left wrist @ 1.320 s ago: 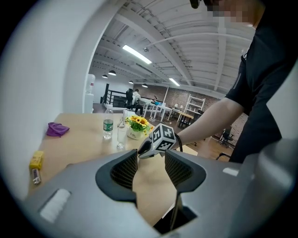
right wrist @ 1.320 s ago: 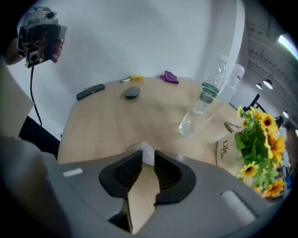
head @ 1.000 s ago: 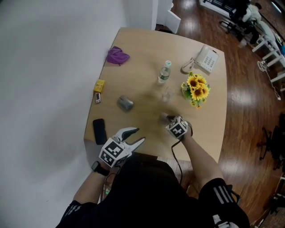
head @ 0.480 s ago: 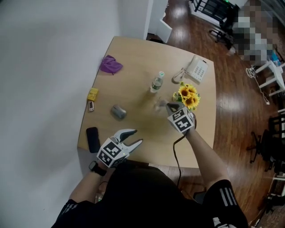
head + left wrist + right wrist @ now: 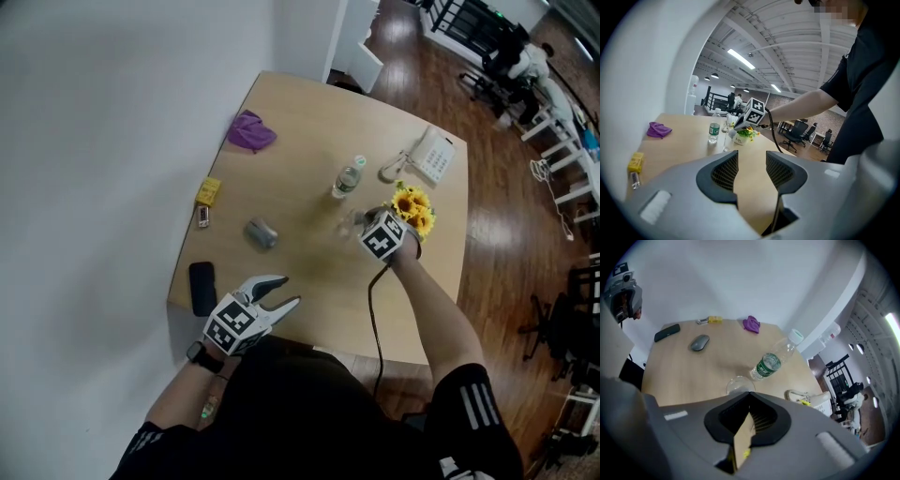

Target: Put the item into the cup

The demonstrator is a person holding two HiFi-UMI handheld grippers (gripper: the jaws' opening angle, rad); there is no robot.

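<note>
Clear cup (image 5: pixel 739 385) looks empty, beside bottle (image 5: pixel 771 361), right gripper (image 5: pixel 749 394) just over it, jaws closed, item between them not discernible, left gripper (image 5: pixel 751 158) gaping, holding nothing.

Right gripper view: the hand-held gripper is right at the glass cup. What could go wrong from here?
The clear cup sits just past the tips of the right hand-held gripper, so a nudge could tip or slide it. The water bottle stands close behind the cup and could be knocked over too. The jaws are together with no item showing between them, so a drop may miss.
</note>
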